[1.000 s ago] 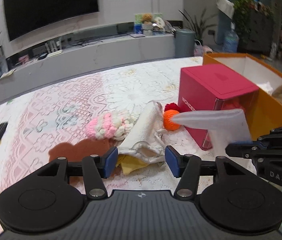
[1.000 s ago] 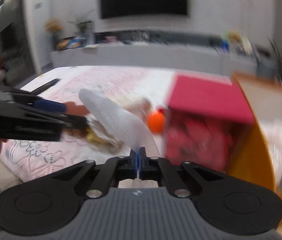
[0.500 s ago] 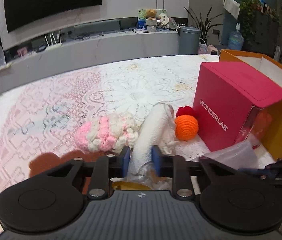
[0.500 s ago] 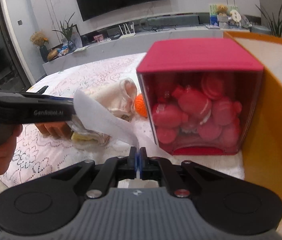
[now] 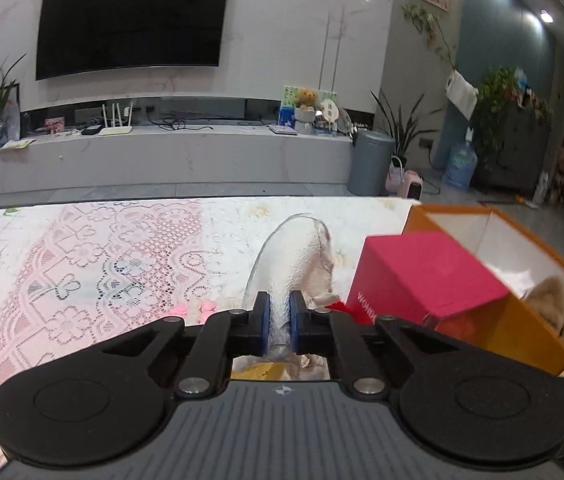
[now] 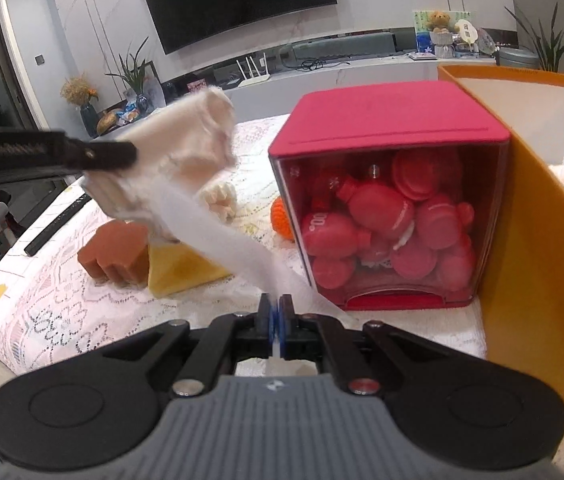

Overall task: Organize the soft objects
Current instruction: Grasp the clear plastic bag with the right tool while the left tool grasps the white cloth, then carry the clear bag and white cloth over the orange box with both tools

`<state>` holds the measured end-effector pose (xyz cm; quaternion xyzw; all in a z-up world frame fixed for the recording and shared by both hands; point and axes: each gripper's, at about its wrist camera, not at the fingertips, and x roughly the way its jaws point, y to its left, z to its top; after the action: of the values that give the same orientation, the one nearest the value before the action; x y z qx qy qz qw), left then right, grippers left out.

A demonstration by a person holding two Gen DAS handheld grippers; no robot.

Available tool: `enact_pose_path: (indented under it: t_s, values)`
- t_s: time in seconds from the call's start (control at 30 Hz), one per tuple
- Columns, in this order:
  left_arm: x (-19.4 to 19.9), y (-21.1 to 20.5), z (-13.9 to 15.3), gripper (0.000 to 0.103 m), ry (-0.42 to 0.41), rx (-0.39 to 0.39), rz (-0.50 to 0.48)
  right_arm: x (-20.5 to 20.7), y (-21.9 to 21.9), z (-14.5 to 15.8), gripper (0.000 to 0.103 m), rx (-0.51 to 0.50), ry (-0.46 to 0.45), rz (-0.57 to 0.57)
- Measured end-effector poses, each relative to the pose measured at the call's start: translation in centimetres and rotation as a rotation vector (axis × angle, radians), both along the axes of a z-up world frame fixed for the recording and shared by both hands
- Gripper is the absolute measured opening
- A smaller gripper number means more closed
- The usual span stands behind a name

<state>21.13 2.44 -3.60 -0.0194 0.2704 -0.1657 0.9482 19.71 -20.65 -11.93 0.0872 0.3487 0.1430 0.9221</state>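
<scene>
Lace tablecloth [image 5: 94, 256] underneath; left jaws clench cream cloth [image 5: 298, 264], right jaws white strip [image 6: 234, 248].

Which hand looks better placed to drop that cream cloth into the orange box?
Probably the left gripper: it is shut on the cream cloth. The right gripper only pinches its white strip.

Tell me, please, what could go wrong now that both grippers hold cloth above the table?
The white strip stretches taut between the right gripper and the cream cloth bundle in the left gripper; pulling apart may tear it or slip it free. The lifted bundle could also brush the pink box.
</scene>
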Motion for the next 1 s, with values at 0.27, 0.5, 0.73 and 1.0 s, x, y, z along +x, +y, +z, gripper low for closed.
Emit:
enact_pose_path:
  t_s: [0.27,0.5,0.73,1.0]
  values:
    - [-3.3,0.3,2.7,0.011,-0.025,-0.042,0.064,-1.9,-0.2,2.6,0.0,0.009,-0.058,0.003]
    - [-6.9,-0.9,5.0,0.011,-0.066,-0.03,0.088,-5.0,-1.3,5.7,0.0,0.08,-0.108,-0.013]
    - [-9.8,-2.6,6.2,0.011,-0.083,-0.061,0.052,-9.0,-3.0,9.2,0.0,0.087,-0.178,-0.031]
    - [-11.0,-6.4,7.2,0.011,-0.107,-0.078,-0.037,-12.8,-6.7,12.6,0.0,0.074,-0.256,-0.095]
